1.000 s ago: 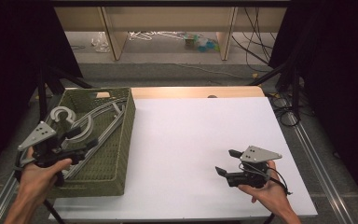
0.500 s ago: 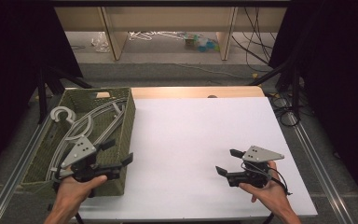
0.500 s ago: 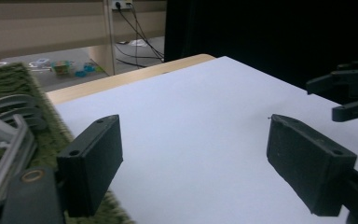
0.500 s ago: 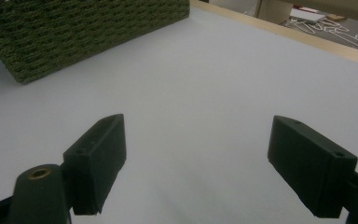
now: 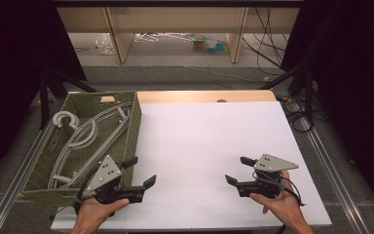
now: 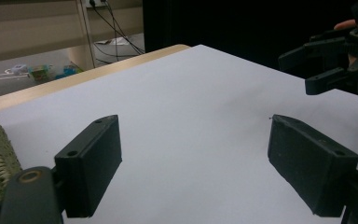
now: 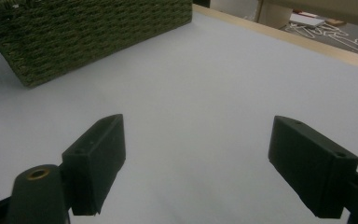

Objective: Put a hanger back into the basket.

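Resting lower frame on bench (image 5: pixel 209 141): left gripper (image 5: pixel 137 173), right gripper (image 5: pixel 237 170), jaws spread, empty. Hangers (image 5: pixel 85 141) in basket (image 5: pixel 134 122), left: likely light, stiff; grip at neck.

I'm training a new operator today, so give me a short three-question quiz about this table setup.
1. True or false: the left gripper holds a hanger.
2. Where do the grey plastic hangers lie? A) on the white tabletop B) in the green woven basket C) in the right gripper
3. Fill in: both grippers' jaws stand ____.

Key: 1 false; 2 B; 3 open.
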The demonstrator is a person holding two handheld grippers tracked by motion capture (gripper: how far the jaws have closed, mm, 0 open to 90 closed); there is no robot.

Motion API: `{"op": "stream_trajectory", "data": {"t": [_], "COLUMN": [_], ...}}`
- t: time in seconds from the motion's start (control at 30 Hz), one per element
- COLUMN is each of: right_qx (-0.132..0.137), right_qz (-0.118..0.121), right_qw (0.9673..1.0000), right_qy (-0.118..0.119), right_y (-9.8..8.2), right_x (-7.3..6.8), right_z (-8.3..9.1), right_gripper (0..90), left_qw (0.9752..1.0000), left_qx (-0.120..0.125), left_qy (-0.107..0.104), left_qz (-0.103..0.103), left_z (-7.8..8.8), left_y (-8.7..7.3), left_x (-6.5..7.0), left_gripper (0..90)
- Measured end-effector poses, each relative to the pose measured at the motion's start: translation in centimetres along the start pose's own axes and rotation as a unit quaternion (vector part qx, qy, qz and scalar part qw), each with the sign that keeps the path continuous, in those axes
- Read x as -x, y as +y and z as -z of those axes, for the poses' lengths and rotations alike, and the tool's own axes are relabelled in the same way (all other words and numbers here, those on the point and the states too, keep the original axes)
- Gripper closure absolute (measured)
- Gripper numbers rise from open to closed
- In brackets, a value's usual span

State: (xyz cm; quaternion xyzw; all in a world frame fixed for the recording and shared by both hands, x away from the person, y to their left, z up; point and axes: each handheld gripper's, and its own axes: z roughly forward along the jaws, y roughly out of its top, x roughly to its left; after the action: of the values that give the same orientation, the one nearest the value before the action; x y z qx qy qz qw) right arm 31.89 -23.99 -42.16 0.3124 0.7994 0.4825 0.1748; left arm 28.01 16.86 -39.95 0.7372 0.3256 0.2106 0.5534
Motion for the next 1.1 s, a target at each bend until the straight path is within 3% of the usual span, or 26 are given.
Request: {"op": "stream_trajectory", "data": {"t": [0.13,0.17,0.2,0.23,0.27,0.4,0.47,0.63,0.73,0.83,0.9,0.93,1.1], "right_qx": [0.001,0.000,0.002,0.001,-0.001,0.000,-0.003,0.003,0.005,0.008,0.004,0.005,0.006], "right_qz": [0.003,0.003,0.007,0.005,0.005,0.011,0.007,0.004,0.008,0.004,0.002,0.003,0.002], "right_qw": [1.0000,1.0000,1.0000,1.0000,1.0000,0.9999,0.9999,0.9999,0.9999,1.0000,0.9999,0.9999,0.9999], "right_qy": [0.001,0.002,0.003,0.002,0.004,0.004,0.008,0.014,0.008,0.005,0.013,0.012,0.014], "right_y": [0.0,0.0,0.0,0.0,0.0,-0.3,-0.5,-0.9,-1.2,-1.4,-1.4,-1.4,-1.4], "right_x": [-0.4,-0.5,-0.6,-0.7,-0.9,-1.4,-1.7,-2.3,-2.5,-2.6,-2.8,-2.8,-2.7], "right_z": [0.1,0.1,0.2,0.2,0.3,0.4,0.6,1.1,1.4,1.5,1.6,1.6,1.5], "right_gripper": [19.6,19.7,19.8,19.8,19.8,19.3,19.1,18.7,18.3,17.2,17.1,17.0,16.9], "left_qw": [1.0000,0.9999,0.9999,0.9999,0.9999,0.9999,1.0000,0.9999,0.9999,0.9999,0.9999,0.9999,0.9999], "left_qx": [-0.002,-0.004,0.000,0.001,0.003,0.000,0.003,0.003,0.000,0.007,0.007,0.008,0.006], "left_qy": [-0.007,-0.009,-0.012,-0.016,-0.015,-0.006,-0.006,-0.009,-0.011,-0.009,-0.008,-0.006,-0.012], "left_qz": [0.006,-0.005,0.007,0.002,-0.002,0.014,0.002,0.007,-0.002,0.008,-0.004,0.004,0.000], "left_z": [0.0,0.1,0.2,0.3,0.4,0.5,0.6,0.4,0.4,0.4,0.6,0.6,0.5], "left_y": [-0.7,-0.7,-0.7,-0.8,-0.9,-1.6,-1.8,-2.4,-2.5,-2.5,-2.4,-2.4,-2.5], "left_x": [0.4,0.3,0.3,0.2,0.2,0.7,0.9,1.4,1.4,1.4,1.2,1.2,1.3], "left_gripper": [17.3,17.3,17.3,17.3,17.3,17.3,17.3,17.2,17.2,17.2,17.2,17.2,17.2]}}
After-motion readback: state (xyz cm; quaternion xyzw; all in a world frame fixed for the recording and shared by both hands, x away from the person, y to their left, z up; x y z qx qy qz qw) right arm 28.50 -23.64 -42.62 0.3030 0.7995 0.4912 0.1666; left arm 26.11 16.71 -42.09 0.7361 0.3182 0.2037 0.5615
